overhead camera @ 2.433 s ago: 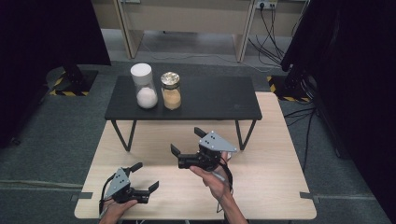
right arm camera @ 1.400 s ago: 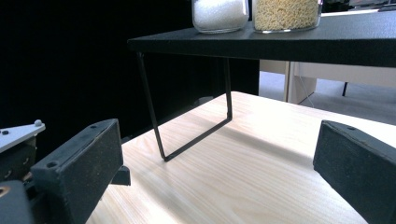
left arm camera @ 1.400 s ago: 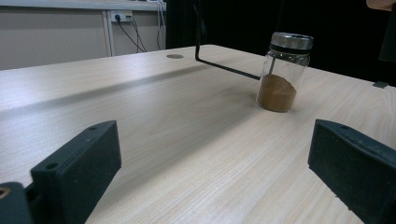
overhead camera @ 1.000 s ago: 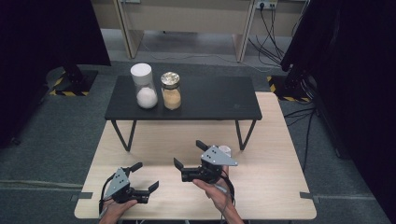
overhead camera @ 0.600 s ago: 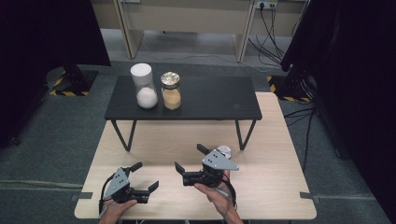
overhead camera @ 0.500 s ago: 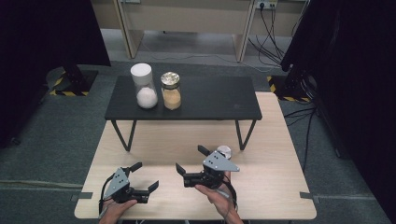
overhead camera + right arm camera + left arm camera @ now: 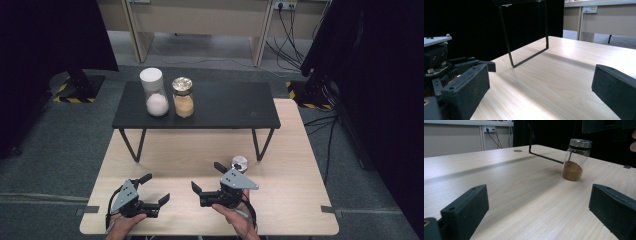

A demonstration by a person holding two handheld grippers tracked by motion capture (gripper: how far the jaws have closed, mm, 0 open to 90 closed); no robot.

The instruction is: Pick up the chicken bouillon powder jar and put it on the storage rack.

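While both hands rested low at the near edge of the wooden table (image 7: 300, 150), the small glass jar (image 7: 239, 163) with brown powder and a metal lid stood upright on that table, just beyond the right gripper (image 7: 207, 179) and close to the near right leg of the black side table (image 7: 225, 107). The right gripper's jaws stood wide apart with nothing between them, pointing toward the left. In the right gripper view the same jaws framed bare wood, with the left gripper (image 7: 456, 66) visible at the left edge and one leg frame of the black side table beyond.

The left gripper (image 7: 156, 189) sat at the near left of the wooden table, its jaws likewise spread and empty, aimed toward the right. In the left gripper view the small glass jar (image 7: 575, 160) appeared beyond the open jaws, toward the right one and well apart from them, upright with its powder heaped at the bottom.

On the black side table, at its far left, stood a tall white-lidded jar (image 7: 153, 92) holding white powder, and just to the right of it an amber jar (image 7: 183, 97) with a metal lid holding yellowish powder. The two stood very near each other; whether they touched could not be told.
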